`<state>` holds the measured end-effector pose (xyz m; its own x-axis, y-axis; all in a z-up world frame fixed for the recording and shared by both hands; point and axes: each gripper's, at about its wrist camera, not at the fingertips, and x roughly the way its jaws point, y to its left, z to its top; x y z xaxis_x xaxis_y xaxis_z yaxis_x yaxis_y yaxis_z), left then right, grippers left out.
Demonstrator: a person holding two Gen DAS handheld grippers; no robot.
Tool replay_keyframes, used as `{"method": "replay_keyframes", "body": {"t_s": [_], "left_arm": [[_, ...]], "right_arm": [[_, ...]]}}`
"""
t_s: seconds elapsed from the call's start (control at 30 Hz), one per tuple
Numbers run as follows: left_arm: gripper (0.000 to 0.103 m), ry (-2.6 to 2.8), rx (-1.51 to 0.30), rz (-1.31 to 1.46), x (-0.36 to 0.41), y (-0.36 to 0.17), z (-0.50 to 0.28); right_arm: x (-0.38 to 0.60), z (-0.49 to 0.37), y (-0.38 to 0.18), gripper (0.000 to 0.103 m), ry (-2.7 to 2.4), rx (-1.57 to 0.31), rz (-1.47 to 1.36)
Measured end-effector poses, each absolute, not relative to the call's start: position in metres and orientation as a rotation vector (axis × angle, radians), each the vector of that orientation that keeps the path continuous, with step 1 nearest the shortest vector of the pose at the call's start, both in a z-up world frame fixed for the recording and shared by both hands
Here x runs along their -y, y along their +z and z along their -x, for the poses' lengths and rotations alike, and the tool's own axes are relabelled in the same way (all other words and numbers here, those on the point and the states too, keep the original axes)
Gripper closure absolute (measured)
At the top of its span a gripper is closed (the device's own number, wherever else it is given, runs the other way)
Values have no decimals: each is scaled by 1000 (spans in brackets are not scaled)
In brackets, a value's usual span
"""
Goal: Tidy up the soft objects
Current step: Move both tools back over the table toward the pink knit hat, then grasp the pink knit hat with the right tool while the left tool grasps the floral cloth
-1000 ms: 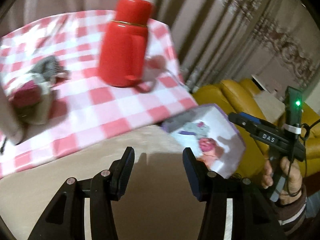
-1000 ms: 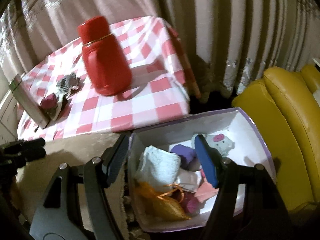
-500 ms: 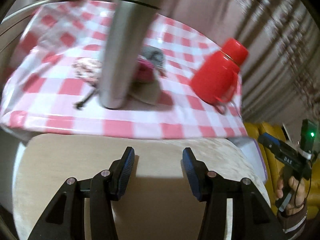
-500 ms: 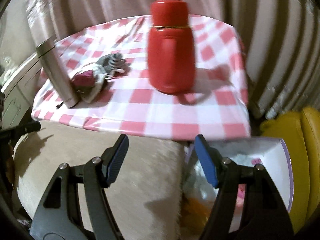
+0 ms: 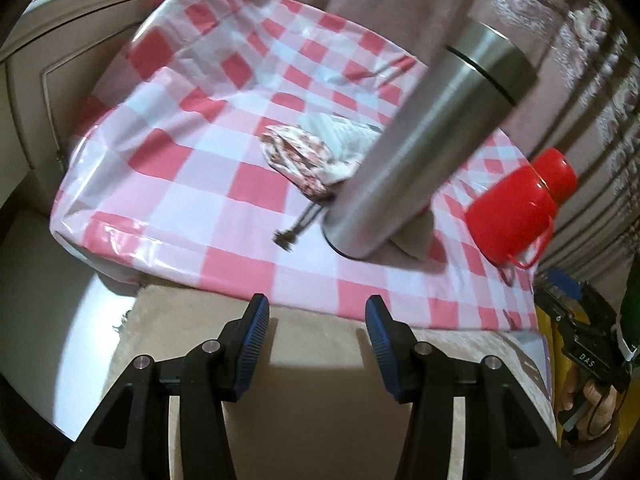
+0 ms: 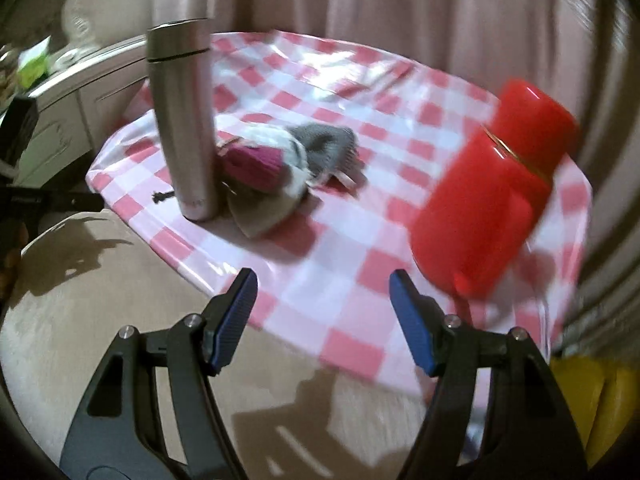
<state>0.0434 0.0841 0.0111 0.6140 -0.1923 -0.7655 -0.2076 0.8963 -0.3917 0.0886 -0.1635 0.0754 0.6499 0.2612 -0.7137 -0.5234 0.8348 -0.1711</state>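
A pile of soft things lies on the red-checked tablecloth [image 5: 188,184]: a patterned drawstring pouch [image 5: 300,160], a magenta knit piece [image 6: 256,166], a grey knit piece [image 6: 324,146] and a beige cloth [image 6: 260,210]. A steel flask [image 5: 416,160] stands against the pile and hides part of it. My left gripper [image 5: 314,334] is open and empty over a beige cushion, short of the table edge. My right gripper [image 6: 322,320] is open and empty at the table's near edge, also in the left wrist view [image 5: 580,344].
A red thermos jug [image 6: 492,208] stands on the table's right side, close to my right gripper. A beige cushion [image 5: 320,420] lies under both grippers. Curtains [image 6: 360,0] hang behind the table. A white cabinet [image 5: 48,60] is at the left. A yellow sofa [image 6: 588,392] is at the lower right.
Both grippers swung left, away from the purple box of soft things, and now face the table. The steel flask and the pile have come closer. Both stayed open.
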Motion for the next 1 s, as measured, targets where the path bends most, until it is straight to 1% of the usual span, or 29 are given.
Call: {"method": "replay_keyframes", "body": {"t_s": [0.37,0.63,0.87,1.0], "left_arm": [[52,64,-943,549,-118,0,-67],[52,91,-955,577,-130,-7,-81],[52,105,-967,617,-142,-15,-92],[52,95,-962,659,-151,-19,-107]], "right_arm": [[96,-128,42,32,667,-622,646],[72,-163,27,32,764,-595,684],[47,-173,9,32,825,-508,897],[43,-179,4,32,854,-468,948]]}}
